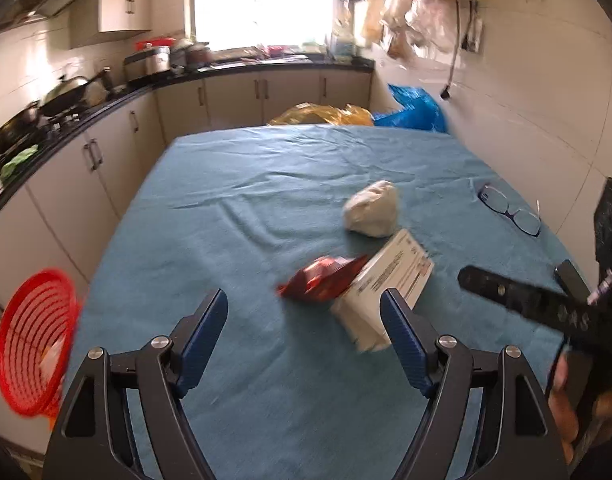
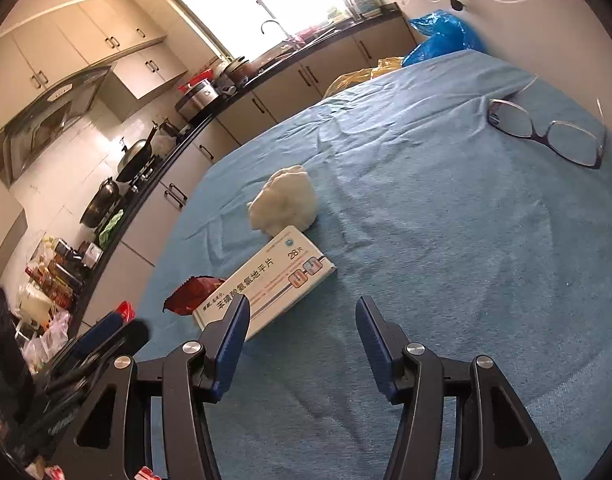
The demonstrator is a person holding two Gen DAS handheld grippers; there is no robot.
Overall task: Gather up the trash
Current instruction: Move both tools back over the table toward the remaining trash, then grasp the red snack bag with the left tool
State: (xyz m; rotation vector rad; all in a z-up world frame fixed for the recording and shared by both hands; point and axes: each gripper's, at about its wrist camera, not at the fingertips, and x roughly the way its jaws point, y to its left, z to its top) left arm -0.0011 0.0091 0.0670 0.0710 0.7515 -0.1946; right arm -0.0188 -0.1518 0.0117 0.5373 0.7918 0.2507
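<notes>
The left gripper (image 1: 303,312) hangs over the near part of the table with its blue-padded jaws spread wide and nothing between them. The right gripper (image 2: 301,320) is likewise spread and empty, angled down at the cloth.

The trash lies in a tight cluster on the blue tablecloth (image 1: 245,200). A white medicine box (image 1: 390,276) with printed lettering lies flat, its near end just ahead of the left gripper's right-hand finger (image 1: 402,332). A crumpled red wrapper (image 1: 322,280) touches the box's left side, ahead of the gap between the left jaws. A crumpled white paper ball (image 1: 372,208) sits just beyond the box's far end. In the right wrist view the box (image 2: 265,280) reaches to the tip of the right gripper's left-hand finger (image 2: 233,320), the wrapper (image 2: 193,294) lies left of it, and the ball (image 2: 285,202) lies farther on; the open jaws themselves point at bare cloth beside the cluster.

A pair of dark-framed glasses (image 2: 546,132) lies well apart near the table's wall-side edge. A red mesh basket (image 1: 33,344) sits below the table's left edge. Beyond the far edge are a yellow bag (image 1: 322,114) and a blue bag (image 1: 414,108). The room is a kitchen: a dark counter (image 1: 105,108) with pots and a wok over pale cabinets, and a bright window (image 1: 261,0).
</notes>
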